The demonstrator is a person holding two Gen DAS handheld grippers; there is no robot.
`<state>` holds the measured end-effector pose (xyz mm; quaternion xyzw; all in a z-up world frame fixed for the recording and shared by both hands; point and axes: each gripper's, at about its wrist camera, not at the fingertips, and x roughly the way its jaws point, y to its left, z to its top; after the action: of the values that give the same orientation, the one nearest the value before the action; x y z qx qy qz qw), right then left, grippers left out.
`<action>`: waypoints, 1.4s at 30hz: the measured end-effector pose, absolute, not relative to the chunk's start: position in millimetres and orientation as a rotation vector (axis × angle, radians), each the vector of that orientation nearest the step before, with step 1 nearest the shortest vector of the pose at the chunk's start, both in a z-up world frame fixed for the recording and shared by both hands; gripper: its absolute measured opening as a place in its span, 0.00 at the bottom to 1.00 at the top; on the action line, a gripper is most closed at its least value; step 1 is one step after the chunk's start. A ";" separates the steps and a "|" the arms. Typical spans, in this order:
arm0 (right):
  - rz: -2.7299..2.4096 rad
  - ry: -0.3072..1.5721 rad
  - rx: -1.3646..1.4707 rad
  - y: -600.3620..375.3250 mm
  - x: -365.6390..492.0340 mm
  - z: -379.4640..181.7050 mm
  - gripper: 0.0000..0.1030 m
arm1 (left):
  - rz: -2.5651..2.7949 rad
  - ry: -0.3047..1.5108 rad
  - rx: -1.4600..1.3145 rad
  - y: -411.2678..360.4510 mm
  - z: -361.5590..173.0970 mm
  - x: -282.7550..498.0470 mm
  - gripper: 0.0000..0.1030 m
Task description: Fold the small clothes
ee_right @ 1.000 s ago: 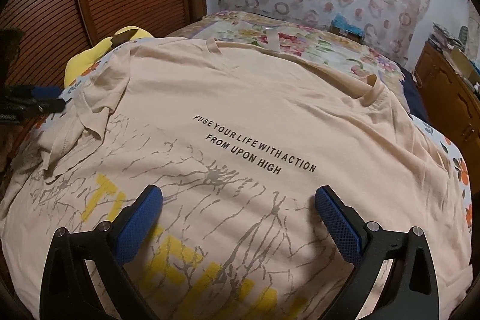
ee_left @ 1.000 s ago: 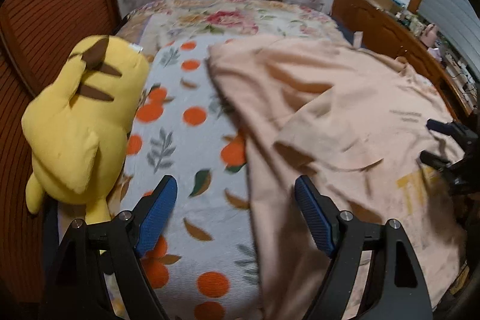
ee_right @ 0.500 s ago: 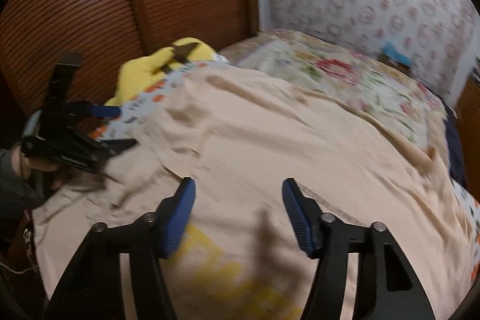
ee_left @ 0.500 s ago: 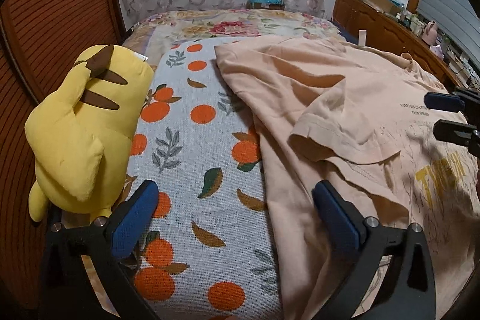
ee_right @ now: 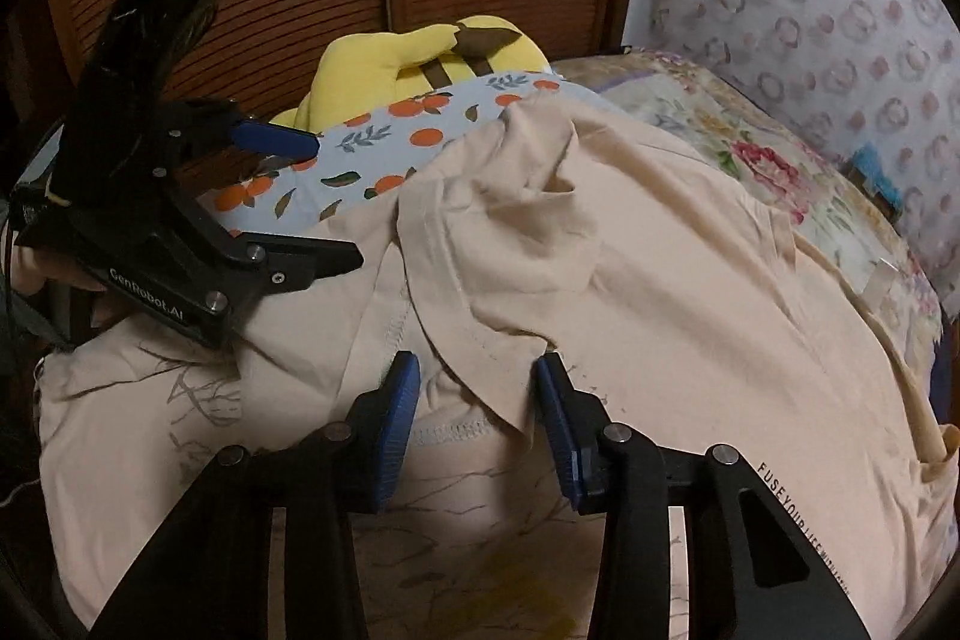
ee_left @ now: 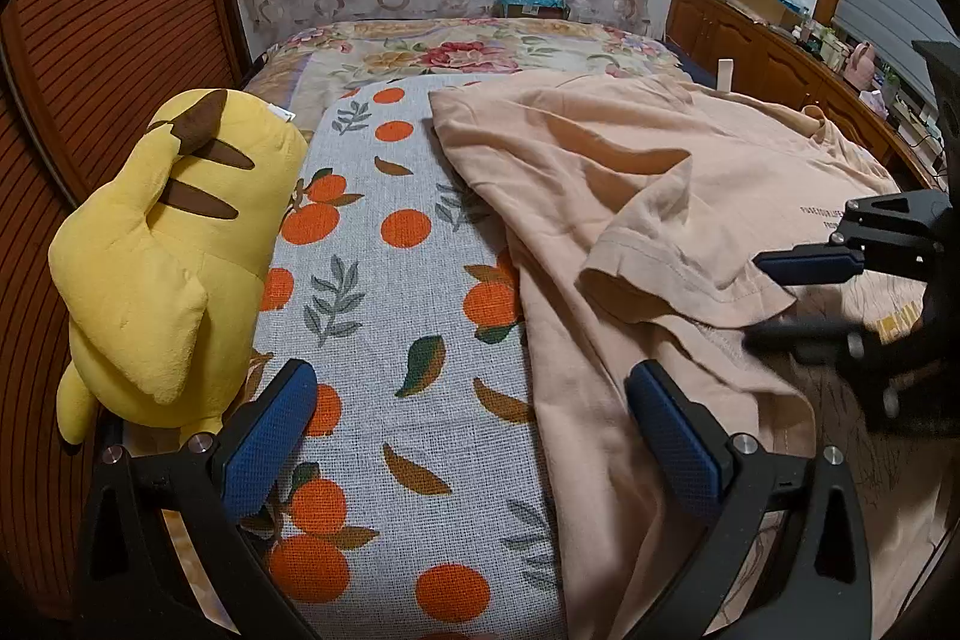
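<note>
Peach cotton T-shirt [ee_right: 630, 280] lies spread on the bed. Right hand-held gripper [ee_right: 474, 421], fingers apart, straddles the sleeve hem [ee_right: 480, 388], apparently positioned to pinch. Left hand-held gripper [ee_left: 462, 436] hangs apart at nine o'clock, over the orange-print cover [ee_left: 384, 280]. Farther off, a yellow plush [ee_left: 174, 250] is clear of the work.

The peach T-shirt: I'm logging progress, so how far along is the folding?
Barely begun. The T-shirt lies spread out, unfolded. In hand: the right gripper, open, straddles the flipped-in sleeve. The left gripper hangs open. Every fold is left.
</note>
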<state>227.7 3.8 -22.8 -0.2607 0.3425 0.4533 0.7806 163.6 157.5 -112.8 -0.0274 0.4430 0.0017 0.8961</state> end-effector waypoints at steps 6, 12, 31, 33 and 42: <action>0.871 0.707 -0.444 -14.8 247.3 -20.4 0.04 | 0.004 0.918 -0.057 157.4 -112.7 164.0 1.00; 0.698 0.743 -0.314 -48.3 268.8 -25.2 0.04 | 0.004 0.918 -0.057 157.5 -112.6 164.1 1.00; 0.935 0.733 -0.291 32.9 255.9 -51.1 0.41 | 0.004 0.918 -0.057 157.1 -113.0 163.9 1.00; 0.928 0.748 -0.332 39.6 264.3 -59.2 0.41 | 0.004 0.918 -0.057 157.2 -112.8 163.8 1.00; 0.853 0.713 -0.420 43.5 279.7 -72.6 0.03 | 0.004 0.918 -0.057 157.0 -113.0 163.8 1.00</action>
<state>279.7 43.5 -72.6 -0.1980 0.3361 0.4017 0.8285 163.8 157.0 -113.0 -0.0275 0.4429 0.0021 0.8961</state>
